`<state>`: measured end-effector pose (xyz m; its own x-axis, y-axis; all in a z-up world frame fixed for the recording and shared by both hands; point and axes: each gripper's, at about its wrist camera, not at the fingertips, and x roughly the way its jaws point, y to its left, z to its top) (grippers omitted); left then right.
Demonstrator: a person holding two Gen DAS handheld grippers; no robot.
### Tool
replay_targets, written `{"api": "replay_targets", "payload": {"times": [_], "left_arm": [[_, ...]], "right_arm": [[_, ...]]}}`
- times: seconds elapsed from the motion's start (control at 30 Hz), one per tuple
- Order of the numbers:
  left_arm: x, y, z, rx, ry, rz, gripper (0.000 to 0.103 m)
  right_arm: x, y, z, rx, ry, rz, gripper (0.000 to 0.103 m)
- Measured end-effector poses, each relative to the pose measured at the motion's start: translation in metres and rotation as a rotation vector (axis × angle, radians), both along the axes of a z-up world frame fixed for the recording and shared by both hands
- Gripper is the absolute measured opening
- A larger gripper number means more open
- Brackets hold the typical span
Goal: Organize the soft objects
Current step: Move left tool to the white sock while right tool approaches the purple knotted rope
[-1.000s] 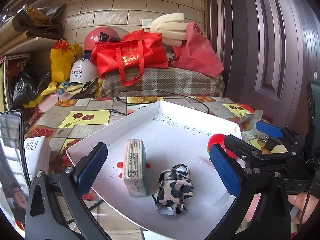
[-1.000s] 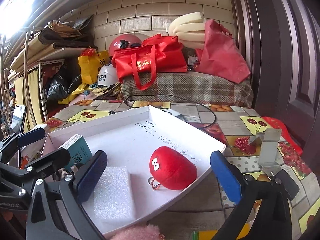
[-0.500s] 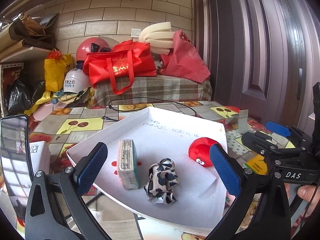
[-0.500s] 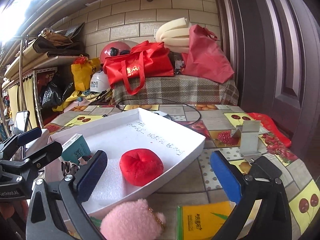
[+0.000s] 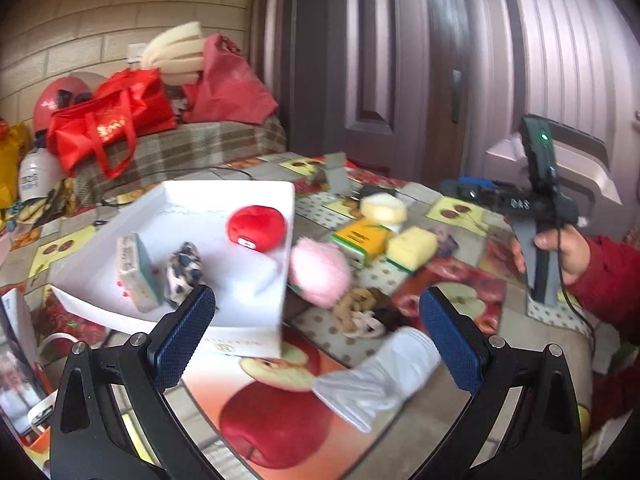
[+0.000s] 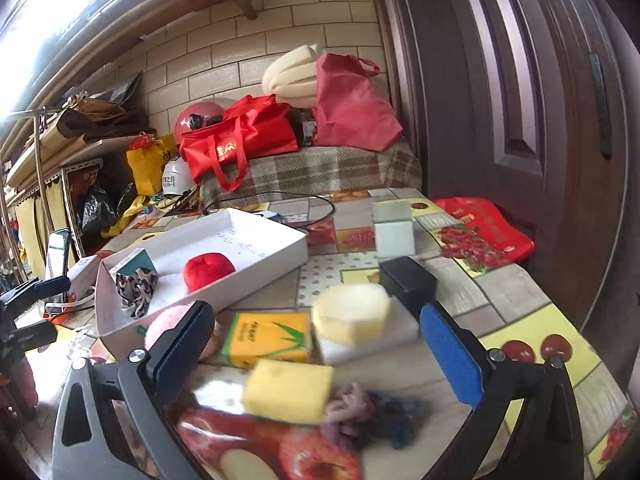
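With the red plush [image 5: 256, 226] now left in the white tray [image 5: 224, 194], I swing both released grippers [image 5: 316, 332] [image 6: 316, 352] toward the desk's remaining soft items.

White letters reading "DAS" stand on the black body of the right gripper [image 5: 460, 186], at three o'clock in the left wrist view.

In the right wrist view, the red tote bag [image 6: 240, 140] at eleven o'clock carries gold lettering on its side. Only a W-like shape can be made out.

The white helmet [image 6: 174, 178], at eight o'clock from that bag, bears dark Chinese characters too small to read.

The yellow tissue pack [image 6: 268, 338], at six o'clock, has red Chinese characters on top, blurred beyond reading.

Handwritten lines run across the floor of the white tray [image 6: 256, 280] toward its far corner, but they are illegible.
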<state>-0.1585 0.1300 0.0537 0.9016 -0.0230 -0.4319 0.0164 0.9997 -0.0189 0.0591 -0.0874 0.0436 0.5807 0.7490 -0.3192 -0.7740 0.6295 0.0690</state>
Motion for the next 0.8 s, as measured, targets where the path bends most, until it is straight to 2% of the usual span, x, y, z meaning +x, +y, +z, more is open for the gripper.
{"api": "replay_targets", "payload": {"times": [0.13, 0.23, 0.4, 0.5, 0.67, 0.8], "left_arm": [[0.006, -0.027, -0.006, 0.051, 0.093, -0.131, 0.103], [0.014, -0.042, -0.012, 0.101, 0.154, -0.163, 0.103], [0.017, -0.057, -0.023, 0.161, 0.214, -0.175, 0.101], [0.021, -0.055, -0.026, 0.144, 0.244, -0.181, 0.097], [0.033, -0.046, -0.034, 0.085, 0.32, -0.182, 0.084], [0.038, -0.051, -0.041, 0.102, 0.367, -0.19, 0.083]], "right_arm": [[0.015, -0.034, -0.002, -0.033, 0.042, 0.0, 0.103], [0.021, -0.047, -0.006, -0.087, 0.087, 0.036, 0.103], [0.014, -0.038, -0.013, -0.203, 0.068, 0.101, 0.103], [0.015, -0.023, -0.022, -0.287, 0.089, 0.141, 0.103], [0.023, -0.002, -0.034, -0.37, 0.112, 0.167, 0.103], [0.024, 0.015, -0.044, -0.463, 0.112, 0.203, 0.1]]}}
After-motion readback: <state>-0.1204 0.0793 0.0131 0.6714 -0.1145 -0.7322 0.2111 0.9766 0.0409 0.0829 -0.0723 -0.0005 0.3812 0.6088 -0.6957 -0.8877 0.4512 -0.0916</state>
